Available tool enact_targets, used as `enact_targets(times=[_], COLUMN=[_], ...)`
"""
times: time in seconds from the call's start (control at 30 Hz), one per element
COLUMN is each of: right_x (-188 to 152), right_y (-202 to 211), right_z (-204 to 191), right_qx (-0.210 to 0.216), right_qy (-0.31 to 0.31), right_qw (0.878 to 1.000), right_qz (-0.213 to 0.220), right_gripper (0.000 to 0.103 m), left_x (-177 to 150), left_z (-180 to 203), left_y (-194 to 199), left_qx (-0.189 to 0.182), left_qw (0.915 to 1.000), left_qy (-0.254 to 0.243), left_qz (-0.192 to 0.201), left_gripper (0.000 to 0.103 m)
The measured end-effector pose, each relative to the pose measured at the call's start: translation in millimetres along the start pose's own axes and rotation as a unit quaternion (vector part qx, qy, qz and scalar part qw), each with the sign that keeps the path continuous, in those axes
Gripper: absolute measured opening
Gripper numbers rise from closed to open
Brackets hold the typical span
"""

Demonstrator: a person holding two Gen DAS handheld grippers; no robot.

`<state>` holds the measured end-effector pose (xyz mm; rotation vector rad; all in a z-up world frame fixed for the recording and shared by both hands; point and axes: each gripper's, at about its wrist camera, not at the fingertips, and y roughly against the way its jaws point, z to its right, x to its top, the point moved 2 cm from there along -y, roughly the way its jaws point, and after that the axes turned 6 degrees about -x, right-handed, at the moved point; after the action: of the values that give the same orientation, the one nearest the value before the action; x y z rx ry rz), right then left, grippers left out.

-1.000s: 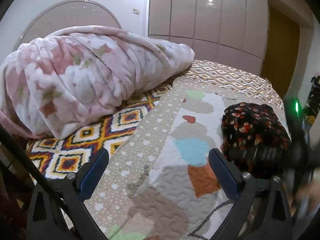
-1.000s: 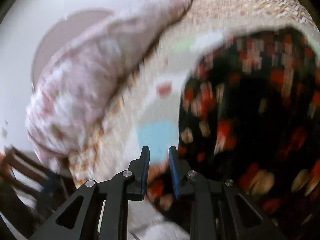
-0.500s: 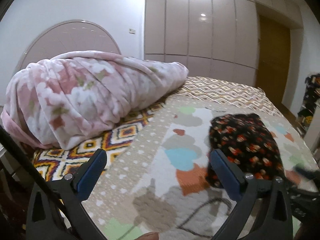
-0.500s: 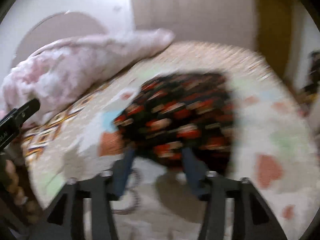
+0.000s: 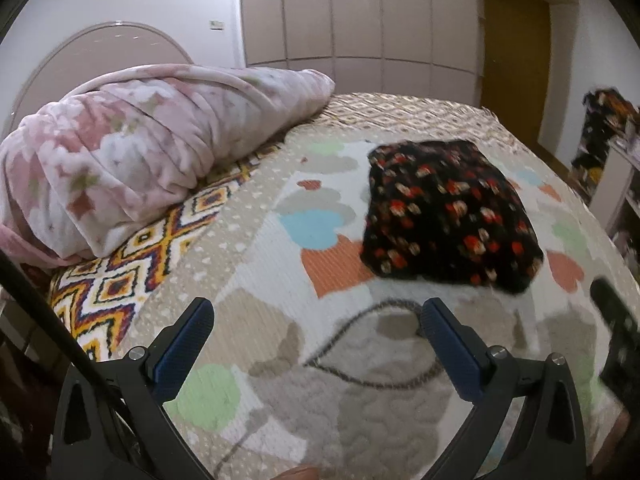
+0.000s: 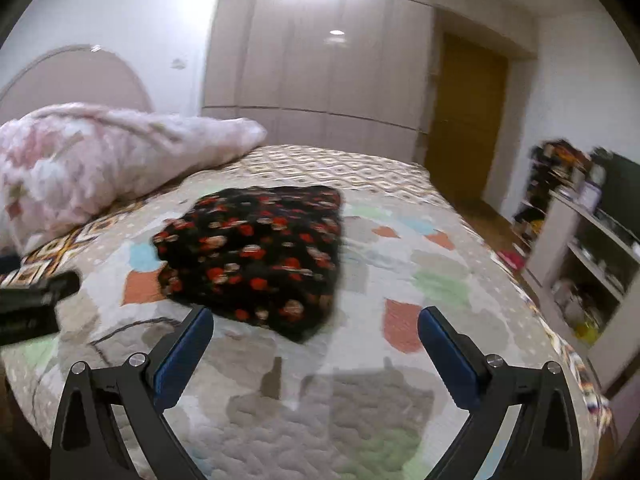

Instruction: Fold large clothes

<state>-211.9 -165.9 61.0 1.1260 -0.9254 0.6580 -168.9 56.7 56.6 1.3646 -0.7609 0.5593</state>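
A black garment with red and cream flowers (image 5: 448,212) lies folded into a flat square on the quilted bedspread (image 5: 360,392). It also shows in the right wrist view (image 6: 256,252). My left gripper (image 5: 316,316) is open and empty, held above the near part of the bed, short of the garment. My right gripper (image 6: 316,320) is open and empty, held above the bed just short of the garment's near corner. The right gripper's body shows blurred at the right edge of the left wrist view (image 5: 616,320).
A rolled pink floral blanket (image 5: 152,140) lies along the left of the bed by the headboard (image 5: 100,48). A wardrobe wall (image 6: 320,60) and a wooden door (image 6: 464,120) stand behind. Cluttered shelves (image 6: 580,248) stand right of the bed.
My right gripper has opened, let go of the garment and pulled back from it. The garment now lies flat on the bed. My left gripper has also drawn back and risen.
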Motion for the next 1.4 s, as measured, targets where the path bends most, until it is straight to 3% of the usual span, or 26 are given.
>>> enact_targets(times=[0.13, 0.37, 0.47, 0.63, 0.77, 0.93, 1.13, 1.4], right_x=[-9, -29, -34, -44, -58, -65, -78, -75], right_y=[-6, -25, -27, -45, -62, -70, -84, -83], right_z=[18, 38, 34, 32, 34, 30, 26, 24], right_qx=[-0.049, -0.023, -0.023, -0.035, -0.022, -0.031, -0.027, -0.031], right_qy=[-0.015, -0.066, -0.070, -0.065, -0.082, -0.071, -0.068, -0.064], right_qw=[0.998, 0.993, 0.992, 0.987, 0.978, 0.976, 0.971, 0.973], right_qz=[-0.024, -0.097, -0.105, -0.144, -0.189, -0.201, -0.227, -0.221], right_gripper=[0.103, 0.103, 0.103, 0.103, 0.103, 0.103, 0.103, 0.103], left_x=[-12, -22, -25, -35, -44, -56, -61, -62], left_z=[9, 19, 22, 25, 25, 23, 24, 24], left_y=[-5, -17, -24, -51, -74, -96, -103, -111], left_qx=[-0.027, -0.044, -0.049, -0.061, -0.067, -0.067, -0.063, -0.064], left_qw=[0.9992, 0.9970, 0.9960, 0.9918, 0.9877, 0.9830, 0.9838, 0.9829], left_qy=[-0.010, -0.022, -0.024, -0.023, -0.018, -0.009, -0.018, -0.027], left_qz=[-0.028, -0.059, -0.071, -0.110, -0.140, -0.171, -0.167, -0.171], left_gripper=[0.103, 0.103, 0.103, 0.103, 0.103, 0.103, 0.103, 0.103])
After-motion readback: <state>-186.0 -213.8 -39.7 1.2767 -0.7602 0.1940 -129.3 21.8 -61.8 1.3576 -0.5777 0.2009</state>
